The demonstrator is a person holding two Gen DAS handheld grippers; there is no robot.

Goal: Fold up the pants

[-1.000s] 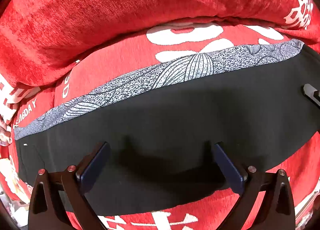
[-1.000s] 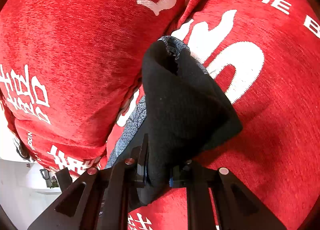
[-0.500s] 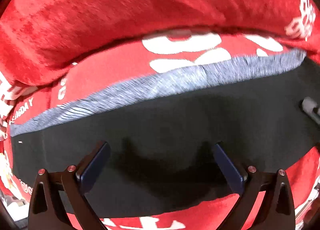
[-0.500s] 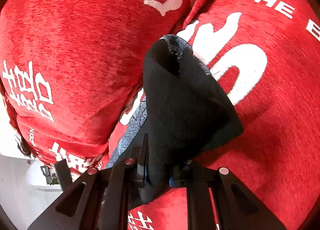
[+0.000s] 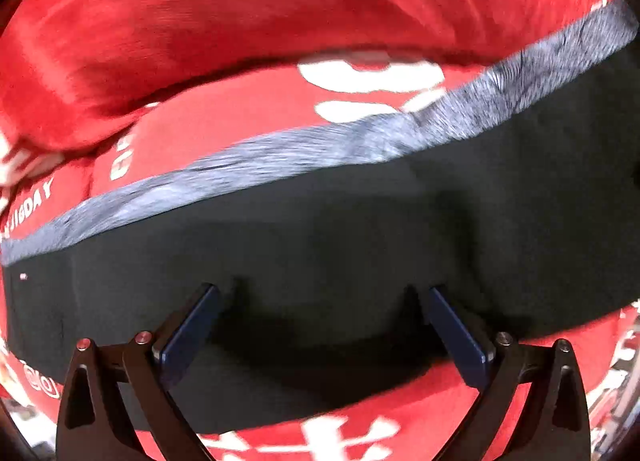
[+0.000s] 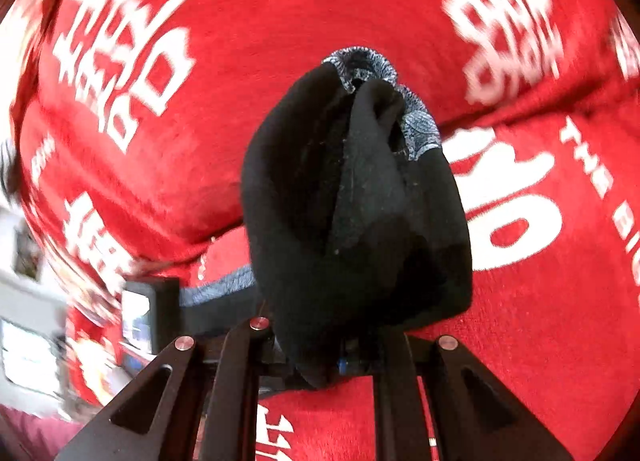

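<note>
The black pants (image 5: 320,229) with a grey patterned band (image 5: 280,157) along their far edge lie stretched across a red sofa seat in the left wrist view. My left gripper (image 5: 320,301) is open and empty, its fingers just above the black cloth. In the right wrist view my right gripper (image 6: 340,361) is shut on a bunched end of the pants (image 6: 352,213), which stands up between the fingers with the grey band (image 6: 416,129) at its top. The pads themselves are hidden by cloth.
The red sofa cover with white lettering (image 6: 520,301) fills both views. The back cushion (image 5: 280,21) rises right behind the pants. The left gripper's body (image 6: 148,317) shows at the lower left of the right wrist view, with a room beyond it.
My right gripper has lifted and swung with the pants end, so the cloth's right side now rises in the left wrist view. My left gripper stayed open over the cloth.
</note>
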